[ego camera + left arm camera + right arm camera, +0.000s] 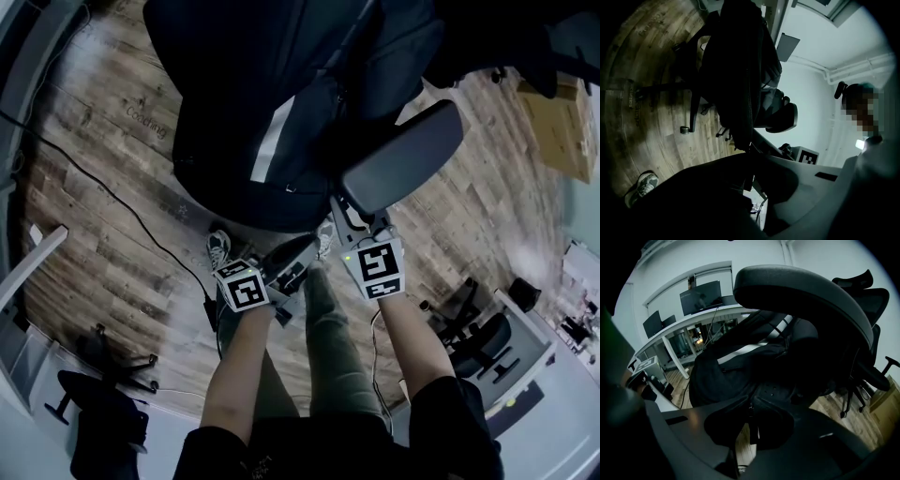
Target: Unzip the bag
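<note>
In the head view, the black bag (281, 94) sat on an office chair, filling the seat. A pale reflective strip (270, 141) ran down its front, and the chair's armrest (403, 155) jutted out at the bag's right edge. Both grippers reached in at the bag's near, lower edge. The left gripper (305, 248) lay almost level, and the right gripper (342, 211) angled down with its tip tucked under the armrest. Wooden floor (103, 187) spread around the chair.

In the left gripper view, the bag hung as a dark mass straight ahead. The jaws of the left gripper (750, 157) were clenched on a thin fold or strap at the bag's lowest edge.

In the right gripper view, the bag lay just beyond the tips, below the armrest. The jaws of the right gripper (750, 416) were clamped on a thin dark piece of the bag; whether it was the zip pull could not be told. A desk (684, 324) with monitors stood behind.
</note>
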{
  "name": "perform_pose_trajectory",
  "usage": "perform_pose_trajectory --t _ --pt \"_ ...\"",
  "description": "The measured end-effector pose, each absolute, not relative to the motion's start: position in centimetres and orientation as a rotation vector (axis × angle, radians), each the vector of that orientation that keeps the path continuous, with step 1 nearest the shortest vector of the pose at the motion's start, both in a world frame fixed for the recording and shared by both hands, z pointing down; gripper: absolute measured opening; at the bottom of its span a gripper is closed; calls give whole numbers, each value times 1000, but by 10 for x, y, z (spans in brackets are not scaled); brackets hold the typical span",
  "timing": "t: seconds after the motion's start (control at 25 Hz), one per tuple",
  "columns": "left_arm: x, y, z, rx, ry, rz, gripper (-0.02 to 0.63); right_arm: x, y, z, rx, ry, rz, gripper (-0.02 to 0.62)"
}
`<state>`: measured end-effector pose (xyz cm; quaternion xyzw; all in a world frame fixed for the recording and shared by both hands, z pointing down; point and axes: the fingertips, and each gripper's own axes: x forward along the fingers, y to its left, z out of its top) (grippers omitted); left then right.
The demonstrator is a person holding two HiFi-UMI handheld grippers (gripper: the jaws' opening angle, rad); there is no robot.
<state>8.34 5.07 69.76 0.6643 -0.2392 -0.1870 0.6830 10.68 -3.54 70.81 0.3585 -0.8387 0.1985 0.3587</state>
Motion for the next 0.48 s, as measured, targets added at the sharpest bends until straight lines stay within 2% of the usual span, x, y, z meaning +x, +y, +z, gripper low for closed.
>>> perform_pose_trajectory --t 0.48 --pt "22 57 700 1481 -445 -366 44 84 -35 724 929 -2074 477 60"
